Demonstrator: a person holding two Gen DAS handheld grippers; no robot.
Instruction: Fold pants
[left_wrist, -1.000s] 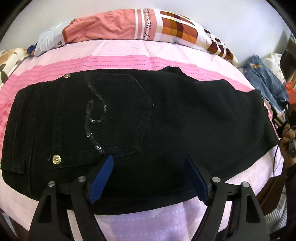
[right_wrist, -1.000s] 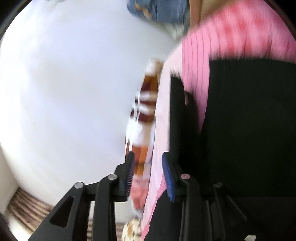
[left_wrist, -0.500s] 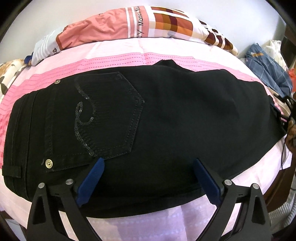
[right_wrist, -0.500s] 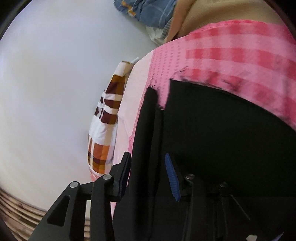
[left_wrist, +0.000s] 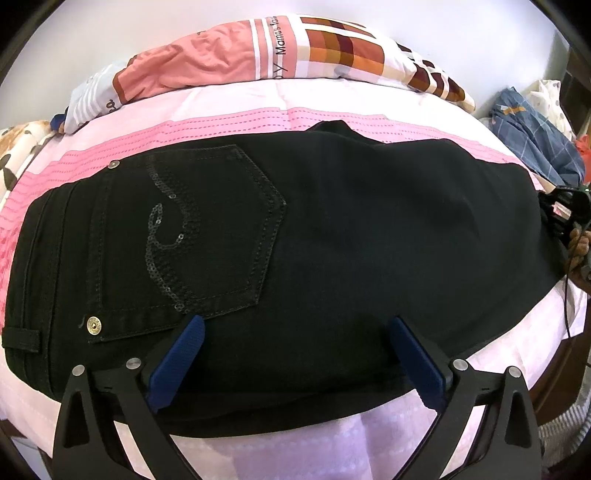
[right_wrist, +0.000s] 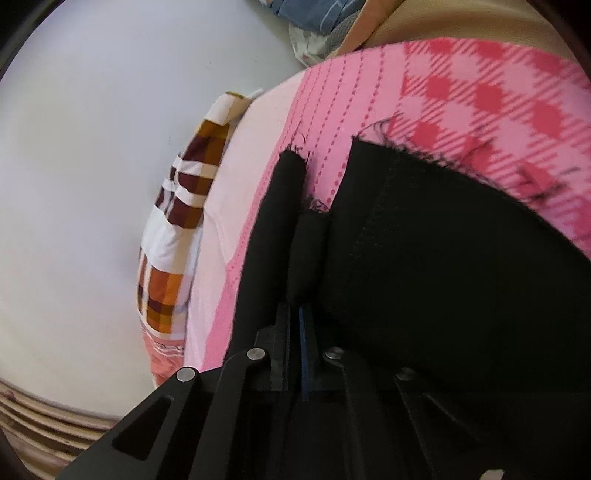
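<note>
Only one thing here I can read. On the rolled quilt (left_wrist: 280, 55) lying along the far edge of the bed, a white stripe carries dark lettering running up the fabric, turned on its side from where I look through my left wrist camera: "Mama" is clear, with more letters after it that run over the fold and that I cannot make out. Below it on the same stripe sits what looks like a "y", the tail of another word hidden by the fold. From my right wrist camera I see no readable lettering.
</note>
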